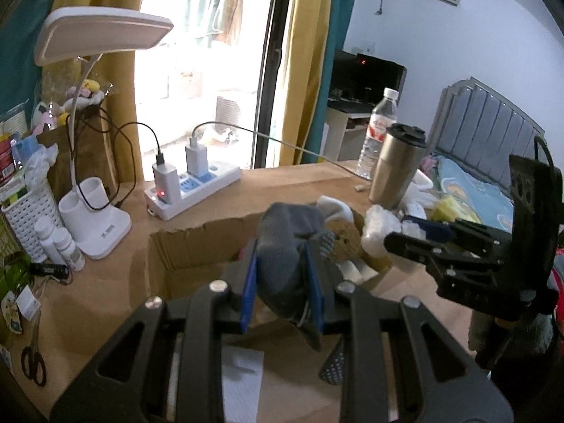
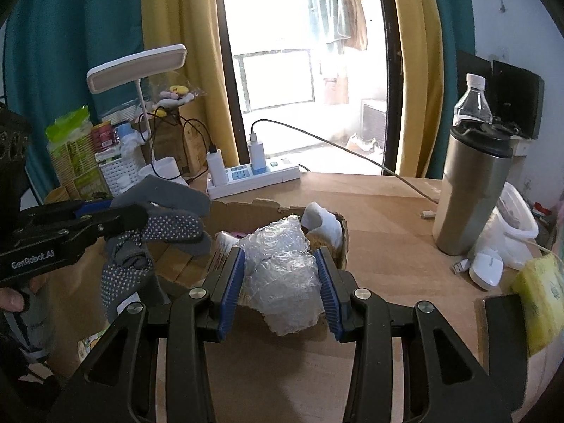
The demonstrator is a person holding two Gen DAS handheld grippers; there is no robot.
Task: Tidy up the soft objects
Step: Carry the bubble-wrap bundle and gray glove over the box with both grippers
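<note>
A wooden desk [image 2: 387, 211] stands before a bright window with yellow curtains. On it sits an open cardboard box [image 1: 183, 246], the landmark here. The left gripper [image 1: 282, 282] is clenched on a grey dotted sock [image 1: 285, 246], held above the box. The right gripper [image 2: 282, 282] grasps a wad of bubble wrap [image 2: 282, 268] just in front of the box. A steel tumbler [image 2: 472, 194] stands right of the box, a power strip [image 2: 253, 176] behind it.
</note>
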